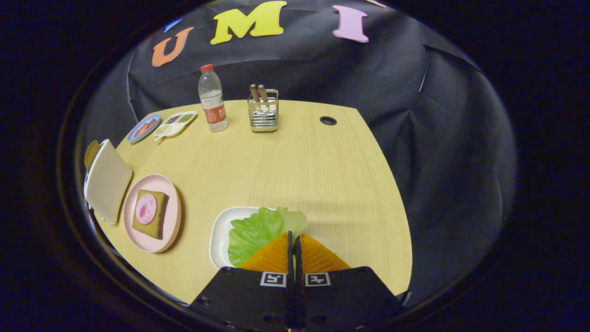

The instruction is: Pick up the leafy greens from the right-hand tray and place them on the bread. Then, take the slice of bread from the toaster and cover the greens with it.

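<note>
While the gripper (294, 240) is held low over the white tray (220, 233), its fingers are seen pressed together with only a hairline gap at the tips. Whether a fold of the leafy greens (258, 228) is pinched there cannot be told; the leaf lies just ahead of and under the tips, on the tray. The pick-up is judged not yet confirmed. Further left, the bread (152, 213), topped with a round pink slice, is set on a pink plate (173, 221), presumably as the target. Beside the plate stands the toaster (108, 180). A bottle (212, 99) and a wire holder (263, 111) are noted beyond.
</note>
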`<state>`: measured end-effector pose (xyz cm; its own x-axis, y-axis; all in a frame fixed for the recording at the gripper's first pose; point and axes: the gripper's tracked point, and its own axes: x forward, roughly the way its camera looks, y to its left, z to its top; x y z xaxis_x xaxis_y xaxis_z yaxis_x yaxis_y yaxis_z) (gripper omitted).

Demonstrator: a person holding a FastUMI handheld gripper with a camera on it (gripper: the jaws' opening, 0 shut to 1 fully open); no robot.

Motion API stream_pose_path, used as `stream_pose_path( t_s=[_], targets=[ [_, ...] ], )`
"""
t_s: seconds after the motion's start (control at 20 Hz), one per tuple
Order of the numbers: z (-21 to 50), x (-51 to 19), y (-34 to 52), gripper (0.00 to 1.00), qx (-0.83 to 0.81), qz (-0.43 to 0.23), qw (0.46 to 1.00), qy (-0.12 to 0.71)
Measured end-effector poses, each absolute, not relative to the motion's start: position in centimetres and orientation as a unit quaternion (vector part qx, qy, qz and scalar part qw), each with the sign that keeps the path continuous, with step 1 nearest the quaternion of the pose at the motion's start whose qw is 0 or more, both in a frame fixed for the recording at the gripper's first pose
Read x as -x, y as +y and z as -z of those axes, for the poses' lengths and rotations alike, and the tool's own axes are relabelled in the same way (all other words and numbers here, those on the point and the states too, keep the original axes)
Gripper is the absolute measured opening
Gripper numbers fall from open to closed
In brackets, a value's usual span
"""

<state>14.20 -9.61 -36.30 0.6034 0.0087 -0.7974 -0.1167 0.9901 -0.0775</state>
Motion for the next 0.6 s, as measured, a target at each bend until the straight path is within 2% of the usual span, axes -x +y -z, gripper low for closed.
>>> stream_pose_path(
  t_s=[0.4, 0.6],
  targets=[
    [30.0, -11.9, -5.0, 0.00, 0.061, -0.057, 0.914, 0.398],
    [28.8, -10.1, -0.8, 0.00, 0.062, -0.096, 0.911, 0.396]
  ],
)
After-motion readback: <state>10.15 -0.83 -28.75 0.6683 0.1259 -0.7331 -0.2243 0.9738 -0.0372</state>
